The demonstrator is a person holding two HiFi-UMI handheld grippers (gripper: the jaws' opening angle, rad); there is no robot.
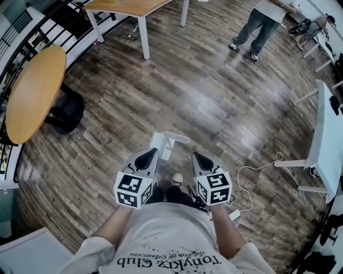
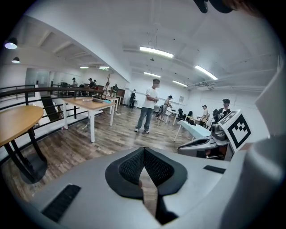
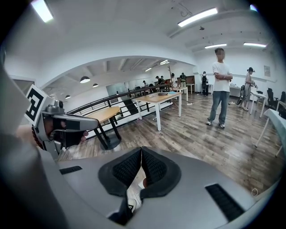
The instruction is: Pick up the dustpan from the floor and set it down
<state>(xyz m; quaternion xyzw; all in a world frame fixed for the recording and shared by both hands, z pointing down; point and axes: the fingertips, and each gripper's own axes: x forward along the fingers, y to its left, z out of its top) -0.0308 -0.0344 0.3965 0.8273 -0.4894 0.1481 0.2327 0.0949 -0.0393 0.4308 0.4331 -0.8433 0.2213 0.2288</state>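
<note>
The white dustpan (image 1: 161,143) lies on the wooden floor just ahead of my feet, its handle (image 1: 176,137) on the far side. My left gripper (image 1: 152,153) hovers over the dustpan's near left part, jaws shut with nothing between them. My right gripper (image 1: 196,155) hangs just right of the dustpan, also shut and empty. In the left gripper view the black pads (image 2: 134,167) meet at the tip. The right gripper view shows its pads (image 3: 154,167) closed the same way. Neither gripper view shows the dustpan.
A round wooden table (image 1: 35,91) stands at the left and a rectangular one (image 1: 126,6) at the back. A white desk (image 1: 327,139) is on the right, with a cable (image 1: 257,171) and plug (image 1: 235,215) on the floor. A person (image 1: 260,24) stands far ahead.
</note>
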